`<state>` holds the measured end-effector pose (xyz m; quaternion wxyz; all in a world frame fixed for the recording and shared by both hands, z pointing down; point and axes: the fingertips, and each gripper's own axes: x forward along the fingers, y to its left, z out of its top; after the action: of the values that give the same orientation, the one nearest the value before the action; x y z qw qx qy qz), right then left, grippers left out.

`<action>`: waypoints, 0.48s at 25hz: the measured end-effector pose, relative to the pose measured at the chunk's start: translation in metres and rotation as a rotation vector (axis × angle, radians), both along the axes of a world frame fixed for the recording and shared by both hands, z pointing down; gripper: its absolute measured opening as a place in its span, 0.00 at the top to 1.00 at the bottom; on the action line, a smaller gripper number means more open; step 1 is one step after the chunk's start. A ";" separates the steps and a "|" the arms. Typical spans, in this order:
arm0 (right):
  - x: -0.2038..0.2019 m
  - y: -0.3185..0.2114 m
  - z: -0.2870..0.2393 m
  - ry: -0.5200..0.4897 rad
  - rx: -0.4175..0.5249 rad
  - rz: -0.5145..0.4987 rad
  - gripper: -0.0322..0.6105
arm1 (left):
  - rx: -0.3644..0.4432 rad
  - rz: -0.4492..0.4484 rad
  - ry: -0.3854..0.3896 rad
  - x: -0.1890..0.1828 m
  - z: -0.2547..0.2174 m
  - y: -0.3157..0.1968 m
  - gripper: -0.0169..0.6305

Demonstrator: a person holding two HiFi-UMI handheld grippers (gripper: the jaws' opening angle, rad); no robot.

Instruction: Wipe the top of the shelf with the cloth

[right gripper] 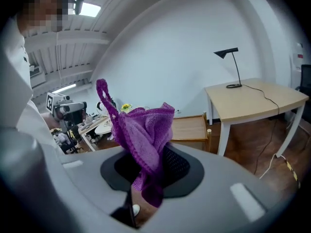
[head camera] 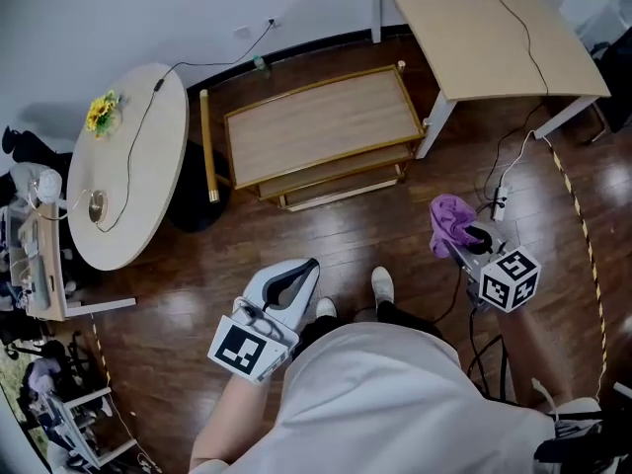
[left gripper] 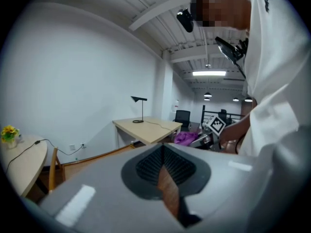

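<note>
Down by your right side, the right gripper (head camera: 468, 239) is clamped on the purple cloth (head camera: 449, 223). Most of that cloth stands bunched above the jaws rather than hanging below them. Low in front of your waist, the left gripper (head camera: 302, 276) has its jaws together with nothing between them. Your shoes (head camera: 382, 284) stand on the wooden floor (head camera: 395, 235), well apart from the shelf (head camera: 321, 126). Wiping has not begun, so the step in hand is, by my reading, the approach.

Walk up until the shelf's top lies under your right arm. Tip the right gripper so the loose bulk of the cloth meets the wood first, not the hard jaw tips. Bunched as it is, the cloth could fold aside and leave plastic scraping the board.

Start at one short end and run long, overlapping strokes along the length, pressing lightly. The top seems to have a raised edge and small corner posts, so ease off as you reach them.

The shelf looks light and the floor smooth, so it may slide. Your idle left gripper could rest against the near rail to steady it.

Mind the white power strip (head camera: 500, 203) on the floor to your right. Mind too the leg of the rectangular tabletop (head camera: 464, 47), just beside the shelf's right end. The round tabletop (head camera: 158, 156) off to the left plays no part.
</note>
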<state>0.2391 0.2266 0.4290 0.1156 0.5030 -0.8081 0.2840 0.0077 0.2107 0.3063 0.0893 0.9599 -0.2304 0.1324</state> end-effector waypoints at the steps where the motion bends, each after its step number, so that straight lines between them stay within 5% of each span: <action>1: 0.000 0.011 -0.003 -0.006 0.006 0.021 0.79 | 0.013 0.025 -0.003 0.003 -0.002 0.008 0.95; 7: -0.024 0.064 -0.028 0.006 0.067 0.098 0.79 | 0.058 0.109 0.027 -0.011 -0.017 0.059 0.95; 12: -0.078 0.106 -0.054 0.050 0.107 0.105 0.79 | 0.029 0.092 0.165 -0.067 -0.036 0.100 0.95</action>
<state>0.1608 0.3321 0.3749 0.0937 0.5570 -0.7914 0.2336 -0.0594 0.3107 0.2699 0.0879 0.9783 -0.1800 0.0533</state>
